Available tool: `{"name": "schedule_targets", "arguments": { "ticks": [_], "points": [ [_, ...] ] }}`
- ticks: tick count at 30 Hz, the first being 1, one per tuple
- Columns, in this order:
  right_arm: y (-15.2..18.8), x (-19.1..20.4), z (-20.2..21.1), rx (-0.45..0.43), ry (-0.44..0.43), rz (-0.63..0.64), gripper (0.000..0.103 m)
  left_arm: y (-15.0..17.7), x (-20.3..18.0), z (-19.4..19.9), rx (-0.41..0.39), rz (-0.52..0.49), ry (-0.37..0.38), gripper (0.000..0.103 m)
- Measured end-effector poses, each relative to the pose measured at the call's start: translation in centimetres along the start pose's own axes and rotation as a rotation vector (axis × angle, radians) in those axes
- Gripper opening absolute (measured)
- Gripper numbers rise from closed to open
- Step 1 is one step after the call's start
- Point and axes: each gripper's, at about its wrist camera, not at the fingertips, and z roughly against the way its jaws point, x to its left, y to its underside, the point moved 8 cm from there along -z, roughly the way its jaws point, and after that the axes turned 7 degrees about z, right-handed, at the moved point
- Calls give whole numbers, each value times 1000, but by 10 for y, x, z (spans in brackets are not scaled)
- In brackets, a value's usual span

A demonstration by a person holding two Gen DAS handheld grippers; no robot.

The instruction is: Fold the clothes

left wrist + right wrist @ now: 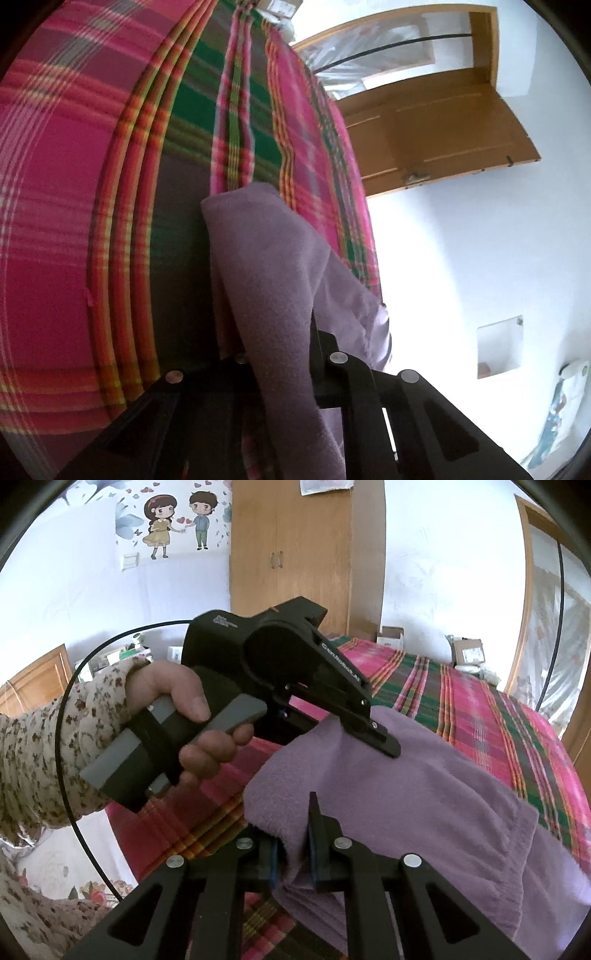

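Only the right wrist view shows the person's hand (184,716), in a floral sleeve (55,746), wrapped around the left gripper (384,744), whose fingers pinch the purple fleece garment (424,812) lying on the plaid bedspread (461,694); the right gripper (295,853) clamps its near fold. The left wrist view shows fleece between its fingers and an open wooden door (443,122)

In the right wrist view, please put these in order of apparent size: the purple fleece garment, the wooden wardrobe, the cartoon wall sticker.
1. Purple fleece garment, though it is nearest the camera.
2. Tall wooden wardrobe.
3. Cartoon wall sticker of two children.
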Motion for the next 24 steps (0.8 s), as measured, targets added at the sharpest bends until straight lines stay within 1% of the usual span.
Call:
{"name": "schedule_targets", "arguments": {
  "ticks": [3, 6, 9, 12, 20, 22, 24],
  "points": [
    [-8, 2, -4, -8, -14, -4, 12, -2, 3, 7, -26, 12, 8, 10],
    [-16, 8, -7, -20, -38, 1, 11, -4, 4, 23, -61, 7, 11, 10],
    [-24, 20, -11, -33, -68, 29, 11, -3, 7, 42, -94, -9, -4, 10],
    [-31, 29, -17, -41, -102, 47, 11, -1, 15, 59, -122, -4, -20, 10],
    [-39, 67, -36, -16, -246, 81, 11, 7, 59, 116, -199, 57, -78, 10],
    [-41, 77, -40, -11, -281, 92, 11, 12, 76, 141, -226, 71, -97, 10],
    [-45, 83, -47, -9, -307, 96, 11, 16, 93, 158, -248, 88, -110, 10]
  ]
}}
